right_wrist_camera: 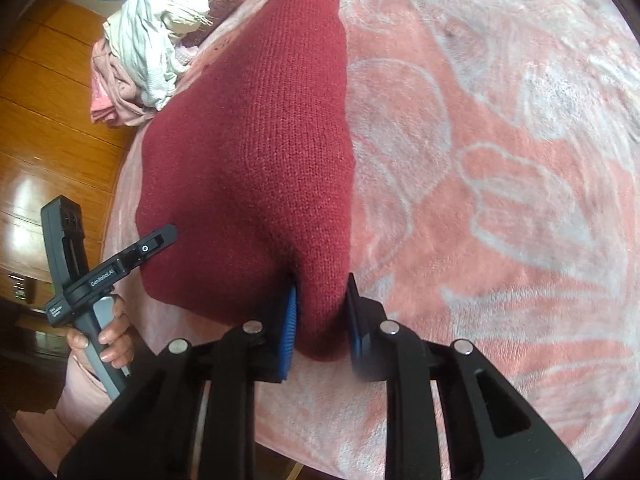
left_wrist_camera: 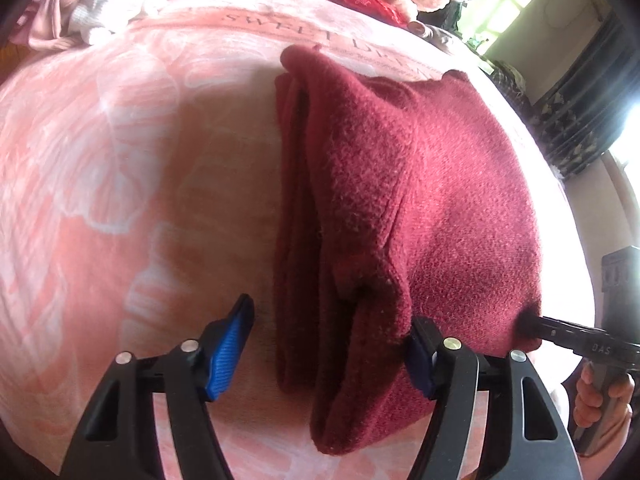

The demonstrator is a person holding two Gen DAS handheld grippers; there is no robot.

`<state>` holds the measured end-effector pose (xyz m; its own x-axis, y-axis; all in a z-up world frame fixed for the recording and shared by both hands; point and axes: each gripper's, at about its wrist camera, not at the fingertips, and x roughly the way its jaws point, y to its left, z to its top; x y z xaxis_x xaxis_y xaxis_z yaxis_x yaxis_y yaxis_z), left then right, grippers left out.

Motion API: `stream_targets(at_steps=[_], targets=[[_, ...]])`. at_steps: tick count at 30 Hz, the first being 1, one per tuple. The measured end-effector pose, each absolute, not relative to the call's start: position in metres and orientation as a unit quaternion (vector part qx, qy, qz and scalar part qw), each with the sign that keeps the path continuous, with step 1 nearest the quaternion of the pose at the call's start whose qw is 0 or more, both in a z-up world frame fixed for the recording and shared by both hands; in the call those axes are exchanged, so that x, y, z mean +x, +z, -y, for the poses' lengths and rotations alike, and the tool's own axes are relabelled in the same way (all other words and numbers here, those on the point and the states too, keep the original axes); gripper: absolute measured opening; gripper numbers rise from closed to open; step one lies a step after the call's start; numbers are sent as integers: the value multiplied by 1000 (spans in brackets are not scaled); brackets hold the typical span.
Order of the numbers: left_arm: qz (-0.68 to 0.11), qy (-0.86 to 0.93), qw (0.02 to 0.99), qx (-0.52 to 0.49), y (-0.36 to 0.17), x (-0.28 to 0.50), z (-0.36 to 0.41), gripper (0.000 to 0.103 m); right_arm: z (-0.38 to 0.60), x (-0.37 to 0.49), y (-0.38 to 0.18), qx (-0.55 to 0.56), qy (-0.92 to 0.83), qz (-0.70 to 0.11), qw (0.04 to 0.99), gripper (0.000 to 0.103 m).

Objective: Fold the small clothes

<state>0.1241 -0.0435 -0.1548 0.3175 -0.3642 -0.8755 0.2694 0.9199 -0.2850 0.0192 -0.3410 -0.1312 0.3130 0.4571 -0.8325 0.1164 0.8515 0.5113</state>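
The maroon sweater is lying partly folded near the blanket's edge. The right gripper is pinching its near corner, probably to carry a fold across. The left gripper is gaping wide, 1 finger touching fabric.

Left gripper spread wide, low and level; right gripper pinched narrow, angled downward.

A home bedroom: pink floral blanket, heaped clothes, wooden wardrobe.
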Motion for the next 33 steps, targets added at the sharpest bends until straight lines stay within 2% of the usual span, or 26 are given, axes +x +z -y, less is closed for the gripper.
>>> stream_targets(at_steps=[8,9,12,13,17,23,33], targets=[[-537,-187,822,-35,-166,122,43,73,334,19,-143,249,79,-571,778,25],[-535,-180,824,-35,-165,120,43,75,335,17,-141,251,77,-568,780,28],[-531,-153,833,-35,-153,113,43,82,332,8,-125,232,49,-562,792,56],[-528,-146,836,-32,-147,109,43,82,329,3,-117,214,34,-559,801,61],[-524,-119,843,0,-129,87,45,93,318,-20,-95,171,0,-550,818,67],[-542,-89,836,6,-121,65,48,93,306,-44,-79,145,-17,-543,827,75],[-514,-63,855,32,-81,28,46,94,288,-61,-47,121,-18,-525,843,84]])
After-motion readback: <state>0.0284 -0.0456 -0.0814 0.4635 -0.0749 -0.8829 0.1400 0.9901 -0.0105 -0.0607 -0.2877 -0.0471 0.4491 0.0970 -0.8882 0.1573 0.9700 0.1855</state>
